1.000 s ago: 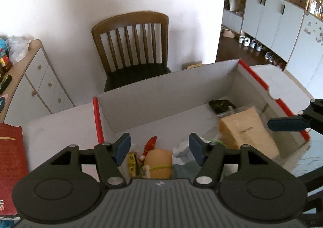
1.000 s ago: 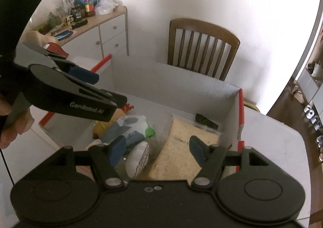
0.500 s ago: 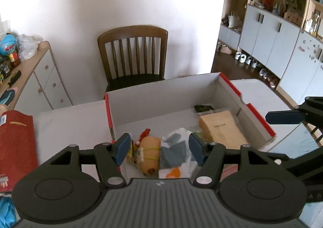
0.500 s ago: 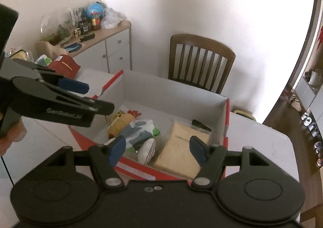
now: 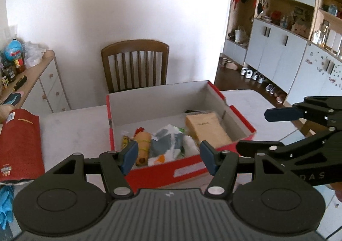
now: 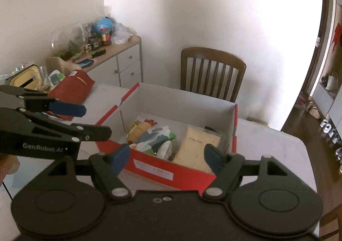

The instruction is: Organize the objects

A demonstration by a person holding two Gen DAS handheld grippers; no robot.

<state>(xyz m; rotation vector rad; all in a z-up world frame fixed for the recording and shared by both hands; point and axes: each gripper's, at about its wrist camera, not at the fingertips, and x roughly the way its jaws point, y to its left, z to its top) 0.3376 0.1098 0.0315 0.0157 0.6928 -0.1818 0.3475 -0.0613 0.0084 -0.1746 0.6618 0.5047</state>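
Observation:
A red shoebox (image 5: 241, 134) (image 6: 235, 117) with a white inside stands open on the white table. In it lie a tan packet (image 5: 207, 127) (image 6: 196, 147), a crumpled white and grey bag (image 5: 168, 142) (image 6: 158, 136) and an orange plush toy (image 5: 143, 144) (image 6: 139, 128). My left gripper (image 5: 168, 156) is open and empty, above and short of the box's near wall. My right gripper (image 6: 166, 158) is open and empty, likewise above the near wall. Each gripper shows at the side of the other's view.
A red pouch (image 5: 19, 142) (image 6: 72, 87) lies on the table left of the box. A wooden chair (image 5: 134, 63) (image 6: 211, 72) stands behind the table. A sideboard (image 6: 119, 57) with clutter is at the left. Something blue (image 5: 5, 204) lies at the near left.
Both grippers have pulled back and up from inside the box, so the whole box shows now. Both have stayed open and empty. The box contents have not moved.

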